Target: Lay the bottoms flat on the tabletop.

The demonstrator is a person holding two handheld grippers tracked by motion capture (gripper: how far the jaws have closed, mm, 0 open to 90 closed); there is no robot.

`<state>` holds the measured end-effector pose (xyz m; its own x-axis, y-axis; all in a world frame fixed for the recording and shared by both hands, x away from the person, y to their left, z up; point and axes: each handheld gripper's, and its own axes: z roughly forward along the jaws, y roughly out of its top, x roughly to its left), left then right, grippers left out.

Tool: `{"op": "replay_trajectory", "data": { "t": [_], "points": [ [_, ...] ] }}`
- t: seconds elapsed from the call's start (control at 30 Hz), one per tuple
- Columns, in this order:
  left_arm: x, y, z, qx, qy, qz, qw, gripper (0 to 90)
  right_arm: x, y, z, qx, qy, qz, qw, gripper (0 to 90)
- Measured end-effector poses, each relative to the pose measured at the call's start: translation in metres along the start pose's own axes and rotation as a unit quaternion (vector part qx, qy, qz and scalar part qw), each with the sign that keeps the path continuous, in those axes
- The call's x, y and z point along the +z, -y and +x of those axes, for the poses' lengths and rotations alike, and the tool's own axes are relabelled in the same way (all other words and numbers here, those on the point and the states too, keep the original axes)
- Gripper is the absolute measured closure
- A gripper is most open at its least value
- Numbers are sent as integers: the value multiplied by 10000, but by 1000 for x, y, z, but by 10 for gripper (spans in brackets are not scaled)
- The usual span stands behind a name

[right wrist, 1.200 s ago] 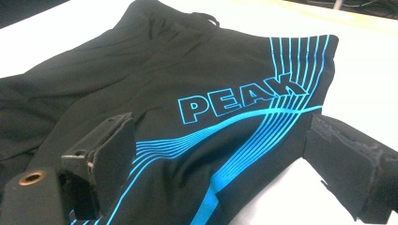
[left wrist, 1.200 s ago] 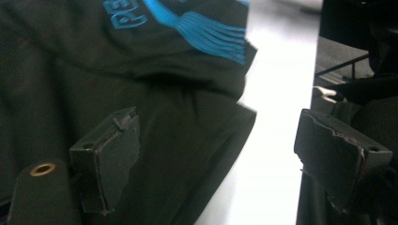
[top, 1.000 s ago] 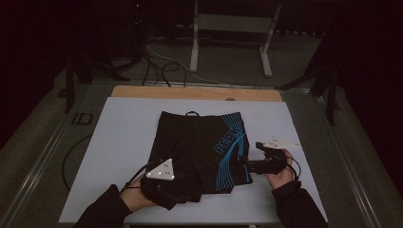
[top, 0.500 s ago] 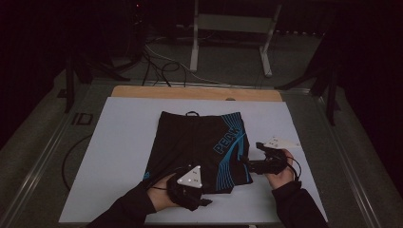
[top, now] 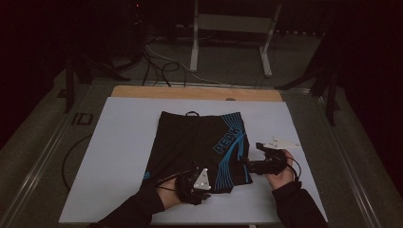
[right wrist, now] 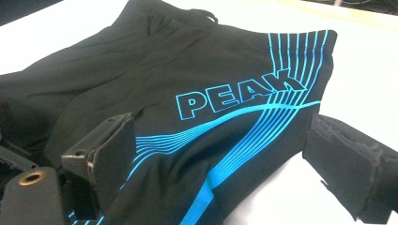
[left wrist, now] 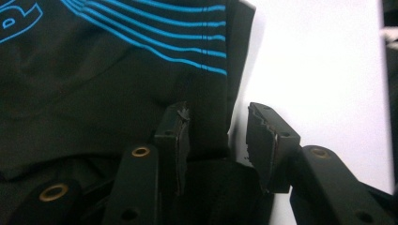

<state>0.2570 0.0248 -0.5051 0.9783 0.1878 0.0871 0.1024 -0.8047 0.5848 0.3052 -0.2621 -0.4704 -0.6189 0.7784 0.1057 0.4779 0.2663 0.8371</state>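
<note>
High view: black PEAK shorts (top: 197,145) lie flat mid-desk (top: 119,142), bare white board from 9 to 12 o'clock. Left hand-held gripper (top: 209,181) sits on the hem at 6 o'clock.

Left gripper view: jaws just closing, hem edge (left wrist: 211,126) between them, unpinched.

Right gripper view: right hand-held gripper (right wrist: 220,164) gapes around the leg edge.

Dim lab or recording studio: white-topped table (top: 119,142) with wooden far edge, loose cables (top: 157,61) across grey floor, metal stand legs (top: 230,42), dark curtained surroundings.
</note>
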Motion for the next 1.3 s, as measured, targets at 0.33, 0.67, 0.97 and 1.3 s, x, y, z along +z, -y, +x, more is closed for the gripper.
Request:
{"op": "replay_trajectory", "data": {
  "t": [0.33, 0.67, 0.97, 1.3],
  "points": [
    [-13, -15, 4, -156, -8, -218, 9996, 851, 0, 0, 1, -26, -2, 17, 10000, 102],
    [-55, -13, 3, -267, -119, -662, 9974, 850, -2, 0, 3, -40, -27, -3, 10000, 102],
    [-48, 16, 7, -504, -159, -422, 9977, 841, -2, 1, 8, -63, -82, 17, 9999, 101],
    [-47, 21, 12, -714, -208, -569, 9956, 837, -4, 17, 29, -218, -887, 148, 9957, 153]
  ]
}}
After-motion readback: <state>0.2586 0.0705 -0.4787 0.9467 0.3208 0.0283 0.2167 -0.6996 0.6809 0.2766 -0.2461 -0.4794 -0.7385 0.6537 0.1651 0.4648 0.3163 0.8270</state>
